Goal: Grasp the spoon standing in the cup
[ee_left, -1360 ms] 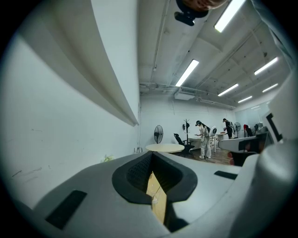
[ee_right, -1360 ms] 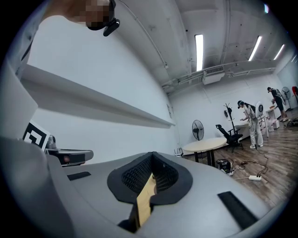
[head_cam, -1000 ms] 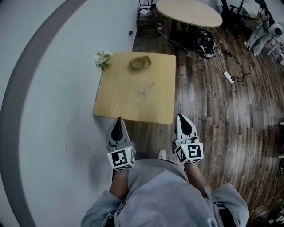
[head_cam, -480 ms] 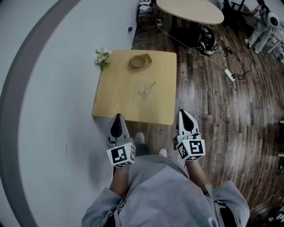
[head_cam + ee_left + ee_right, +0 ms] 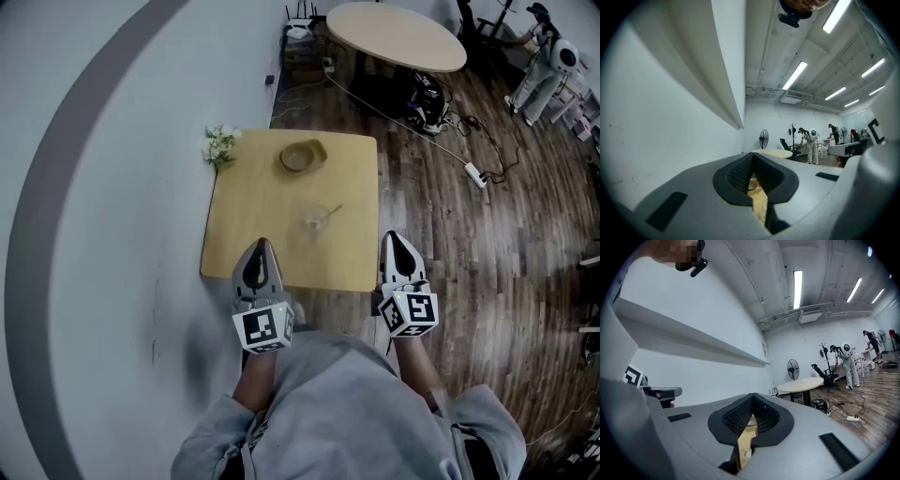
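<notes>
Left gripper (image 5: 260, 244), right gripper (image 5: 395, 236) — nearer table (image 5: 251, 208)

Bright ceiling strip lights (image 5: 797, 284), fisheye edges — dark corners

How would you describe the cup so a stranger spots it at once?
Find the square wooden table beside the white wall. Near its middle stands a clear cup; unlike the brown bowl and the flowers at the far edge, it holds a leaning spoon.

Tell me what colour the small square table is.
Light yellowish tan, like pale wood, and plain with no pattern: table. The head view shows it best.
</notes>
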### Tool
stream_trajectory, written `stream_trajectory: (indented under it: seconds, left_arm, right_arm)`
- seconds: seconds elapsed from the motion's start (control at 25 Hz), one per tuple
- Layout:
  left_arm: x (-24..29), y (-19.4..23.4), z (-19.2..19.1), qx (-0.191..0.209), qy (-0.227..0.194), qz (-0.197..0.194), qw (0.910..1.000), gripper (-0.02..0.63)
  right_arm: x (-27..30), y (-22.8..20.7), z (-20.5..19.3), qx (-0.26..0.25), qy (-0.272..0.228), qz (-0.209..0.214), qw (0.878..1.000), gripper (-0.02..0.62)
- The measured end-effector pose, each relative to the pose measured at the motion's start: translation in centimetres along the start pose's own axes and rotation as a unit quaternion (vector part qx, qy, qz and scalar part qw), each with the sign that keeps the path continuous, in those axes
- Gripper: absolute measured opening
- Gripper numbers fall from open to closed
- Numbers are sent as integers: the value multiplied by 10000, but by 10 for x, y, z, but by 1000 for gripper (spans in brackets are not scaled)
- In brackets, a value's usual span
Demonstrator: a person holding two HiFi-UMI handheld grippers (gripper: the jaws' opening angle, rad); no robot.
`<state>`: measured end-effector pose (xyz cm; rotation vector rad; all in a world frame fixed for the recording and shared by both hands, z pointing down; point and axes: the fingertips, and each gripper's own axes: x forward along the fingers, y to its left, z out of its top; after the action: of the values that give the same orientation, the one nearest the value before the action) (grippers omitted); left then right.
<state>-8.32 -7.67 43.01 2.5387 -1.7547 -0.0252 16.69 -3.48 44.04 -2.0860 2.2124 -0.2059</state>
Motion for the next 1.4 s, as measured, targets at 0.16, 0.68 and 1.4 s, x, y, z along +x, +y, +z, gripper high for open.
stream_trajectory:
  seconds: [0.16,0.68,1.4]
  left_arm:
    - [18,20,5,-19,-25,-137,9999,2]
    - [59,64,4,-83,36,-448,9990,2]
    - [83,55,-2,-108,130,224,9996,2]
  right_arm:
    - [22,6,3,-36,-42,-192,9998,0]
    - [63,19,-18,31,179,-448,9988,-2]
    - [123,-2,-57,-119,750,442,9961,41]
